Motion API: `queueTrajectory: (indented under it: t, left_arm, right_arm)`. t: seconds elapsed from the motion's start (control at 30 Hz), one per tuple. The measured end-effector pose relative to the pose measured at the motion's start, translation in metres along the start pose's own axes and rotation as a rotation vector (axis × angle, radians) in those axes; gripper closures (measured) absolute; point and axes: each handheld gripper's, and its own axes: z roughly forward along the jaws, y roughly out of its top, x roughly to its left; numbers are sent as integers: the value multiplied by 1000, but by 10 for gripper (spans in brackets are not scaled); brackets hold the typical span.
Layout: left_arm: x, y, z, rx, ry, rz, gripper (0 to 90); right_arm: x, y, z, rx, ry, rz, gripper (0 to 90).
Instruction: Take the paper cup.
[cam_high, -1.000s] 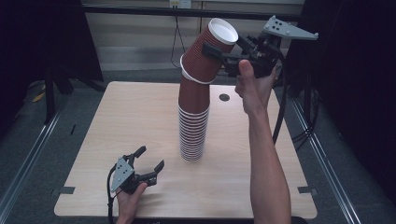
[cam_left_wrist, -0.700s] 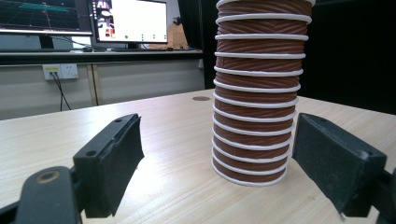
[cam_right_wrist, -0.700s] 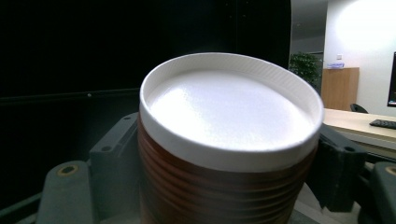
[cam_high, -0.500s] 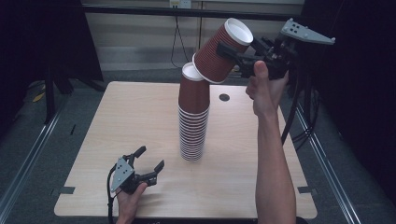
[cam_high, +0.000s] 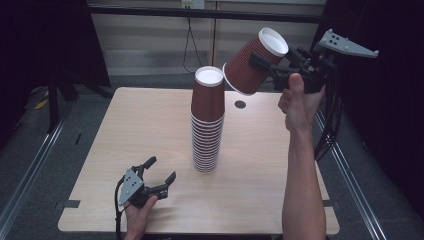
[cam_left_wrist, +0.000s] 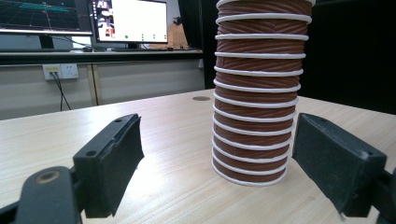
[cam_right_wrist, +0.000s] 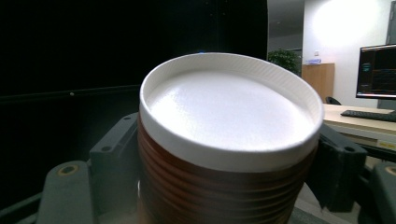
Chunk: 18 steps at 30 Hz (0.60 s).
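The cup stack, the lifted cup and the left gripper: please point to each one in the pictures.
cup stack (cam_high: 206, 135), high view, ribbed side at mid height
lifted cup (cam_high: 247, 67), high view, brown side wall
left gripper (cam_high: 159, 174), high view, gap between its fingertips

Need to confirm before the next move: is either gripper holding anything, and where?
The right gripper clamps a brown paper cup by its ribbed side wall; the left gripper holds nothing.

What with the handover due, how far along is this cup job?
Done: one brown ribbed paper cup is clear of the tall stack of brown paper cups. In hand: the right tongs grip it, tilted in the air beside the stack's top. Left: setting it down on the wooden table, then probably the rest of the stack. The left tongs rest open near the front edge.
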Motion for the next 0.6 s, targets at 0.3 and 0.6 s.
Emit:
queueTrajectory:
  t: [0.3,0.6]
  left_arm:
    - [1,0,1,5,5,-7,159]
    - [0,3,4,36,-19,-30,157]
  right_arm:
    - [-5,-12,-18,35,-41,-11,224]
    - [-10,-37,-26,96,-66,1,224]
